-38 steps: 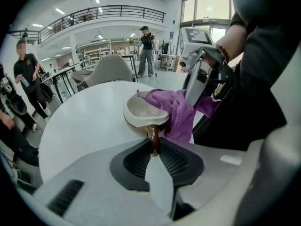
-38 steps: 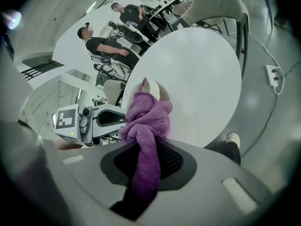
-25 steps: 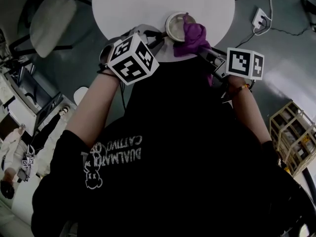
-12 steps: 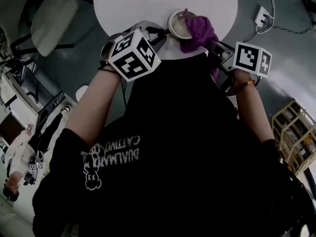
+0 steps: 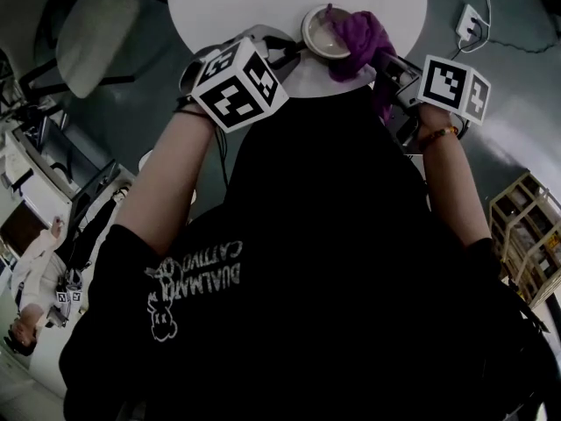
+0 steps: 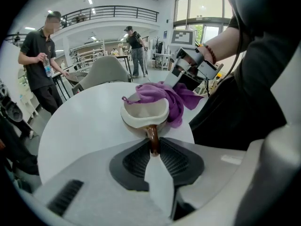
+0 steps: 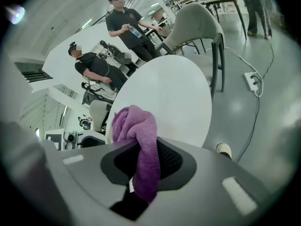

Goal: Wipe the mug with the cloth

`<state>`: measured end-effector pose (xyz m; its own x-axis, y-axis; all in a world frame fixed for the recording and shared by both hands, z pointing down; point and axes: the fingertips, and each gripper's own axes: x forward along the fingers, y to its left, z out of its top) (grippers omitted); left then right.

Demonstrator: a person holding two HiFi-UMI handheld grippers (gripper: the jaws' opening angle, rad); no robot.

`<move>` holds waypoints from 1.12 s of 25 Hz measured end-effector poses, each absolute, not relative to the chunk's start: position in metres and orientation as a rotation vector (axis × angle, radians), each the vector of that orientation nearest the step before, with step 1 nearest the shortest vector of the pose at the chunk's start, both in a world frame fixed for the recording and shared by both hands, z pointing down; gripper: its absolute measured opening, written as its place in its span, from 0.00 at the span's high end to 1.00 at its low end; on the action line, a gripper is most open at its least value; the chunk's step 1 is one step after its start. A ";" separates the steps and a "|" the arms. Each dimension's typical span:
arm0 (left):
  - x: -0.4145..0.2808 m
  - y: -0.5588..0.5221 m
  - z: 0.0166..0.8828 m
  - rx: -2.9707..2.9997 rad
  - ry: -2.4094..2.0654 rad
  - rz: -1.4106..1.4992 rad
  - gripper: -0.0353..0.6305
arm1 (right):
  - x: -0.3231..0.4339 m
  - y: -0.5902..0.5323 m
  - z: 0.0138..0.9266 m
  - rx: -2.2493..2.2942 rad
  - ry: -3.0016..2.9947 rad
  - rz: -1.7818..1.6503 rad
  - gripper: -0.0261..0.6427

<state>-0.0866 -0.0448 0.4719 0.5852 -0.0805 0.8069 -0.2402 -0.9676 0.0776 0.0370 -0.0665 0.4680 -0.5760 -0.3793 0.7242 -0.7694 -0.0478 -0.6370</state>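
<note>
R gripper [image 5: 383, 60] jaws are clamping tight on the purple cloth [image 5: 358, 38]. Vs a sec ago it's dragging the wad round the right side of the mug [image 5: 323, 35] rim, away from the person, so the wipe is prob mid-pass. L gripper [image 6: 153, 150] jaws are pinching the mug's brown handle [image 6: 152, 136], part closed, and holding the mug at the near edge of the round white counter [image 5: 245, 7]. Grey floor [image 5: 491, 103], chair [image 5: 88, 33], power strip [image 5: 471, 17], ppl [image 6: 40, 55] standing in bkgd.

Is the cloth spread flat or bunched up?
Bunched up: the cloth hangs wadded from the right gripper, against the mug.
</note>
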 end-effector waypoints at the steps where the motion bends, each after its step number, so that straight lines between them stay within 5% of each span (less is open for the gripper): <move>1: -0.086 -0.044 0.472 2.636 -0.260 1.328 0.84 | 0.038 -0.069 0.467 1.242 -1.905 1.657 0.84; 28: -0.077 -0.033 0.492 2.420 -0.308 1.500 0.84 | 0.034 -0.126 0.484 0.844 -2.035 1.519 0.84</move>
<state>-0.0766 -0.0331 0.4925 0.4392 -0.0347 0.8977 -0.3222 -0.9389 0.1213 0.0337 -0.1255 0.4843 -0.7053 -0.1994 0.6803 -0.7089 0.2018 -0.6758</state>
